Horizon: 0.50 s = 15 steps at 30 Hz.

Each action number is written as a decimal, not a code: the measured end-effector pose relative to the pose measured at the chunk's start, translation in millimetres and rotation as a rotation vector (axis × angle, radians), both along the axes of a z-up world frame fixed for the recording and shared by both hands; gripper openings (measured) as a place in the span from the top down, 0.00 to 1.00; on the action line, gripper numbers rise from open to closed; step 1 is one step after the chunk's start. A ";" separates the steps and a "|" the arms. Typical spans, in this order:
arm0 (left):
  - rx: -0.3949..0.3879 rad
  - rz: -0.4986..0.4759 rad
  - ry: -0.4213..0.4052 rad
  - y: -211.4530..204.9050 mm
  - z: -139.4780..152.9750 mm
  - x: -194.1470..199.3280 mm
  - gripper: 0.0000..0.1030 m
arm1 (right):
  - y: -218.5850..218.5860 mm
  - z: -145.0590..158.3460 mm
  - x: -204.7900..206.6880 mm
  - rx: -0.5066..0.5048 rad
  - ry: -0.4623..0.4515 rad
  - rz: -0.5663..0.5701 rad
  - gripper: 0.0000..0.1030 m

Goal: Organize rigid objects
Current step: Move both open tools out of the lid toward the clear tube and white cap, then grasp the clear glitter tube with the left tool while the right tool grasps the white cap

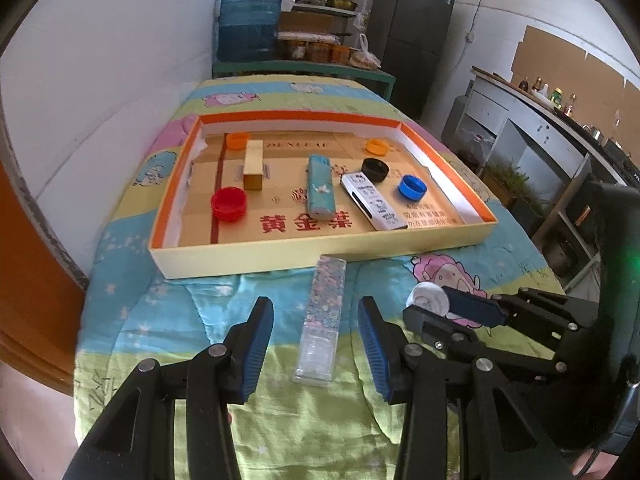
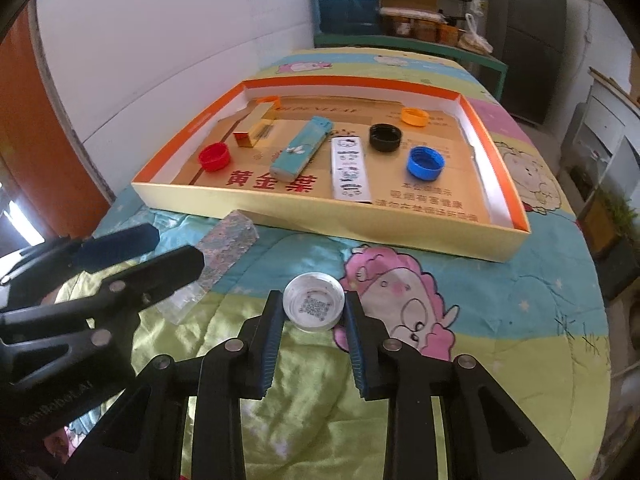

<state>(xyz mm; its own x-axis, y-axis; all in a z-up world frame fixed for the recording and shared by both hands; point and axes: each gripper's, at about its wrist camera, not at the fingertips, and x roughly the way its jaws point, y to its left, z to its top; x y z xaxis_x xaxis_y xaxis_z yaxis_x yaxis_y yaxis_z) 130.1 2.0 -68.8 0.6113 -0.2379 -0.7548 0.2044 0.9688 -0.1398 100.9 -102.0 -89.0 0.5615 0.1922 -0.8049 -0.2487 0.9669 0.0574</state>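
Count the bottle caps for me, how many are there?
6. In the tray: red cap, two orange caps, black cap, blue cap. White cap lies on the blanket between the right fingers.

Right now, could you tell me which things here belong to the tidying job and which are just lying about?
Job: white cap between right tongs; floral lighter between open left tongs; tray.
Lying about: water jug, fridge.

My work surface is a bed with a cartoon-print quilt. Directly on it lie a shallow cardboard tray, a floral lighter and a white bottle cap.
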 end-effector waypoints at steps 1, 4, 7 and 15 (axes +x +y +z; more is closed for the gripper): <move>0.007 -0.001 0.004 -0.7 -1.4 1.0 0.57 | -2.7 -0.2 -0.2 0.007 0.003 -0.007 0.70; 0.005 -0.004 0.017 -0.4 -5.6 3.6 0.57 | -6.8 0.9 -1.0 0.008 0.001 -0.020 0.70; 0.007 -0.004 0.020 -0.9 -8.3 4.8 0.57 | -9.7 0.6 -0.6 -0.004 0.000 -0.034 0.70; 0.036 -0.002 0.029 -5.5 -14.9 8.5 0.57 | -13.7 1.0 -1.0 0.000 0.004 -0.052 0.70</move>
<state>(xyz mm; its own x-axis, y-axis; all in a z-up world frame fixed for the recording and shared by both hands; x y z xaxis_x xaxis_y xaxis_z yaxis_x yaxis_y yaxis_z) 138.6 -3.5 -83.6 0.5889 -0.2115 -0.7801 0.2024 0.9730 -0.1110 99.9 -115.7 -87.9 0.5677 0.1630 -0.8070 -0.1982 0.9784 0.0582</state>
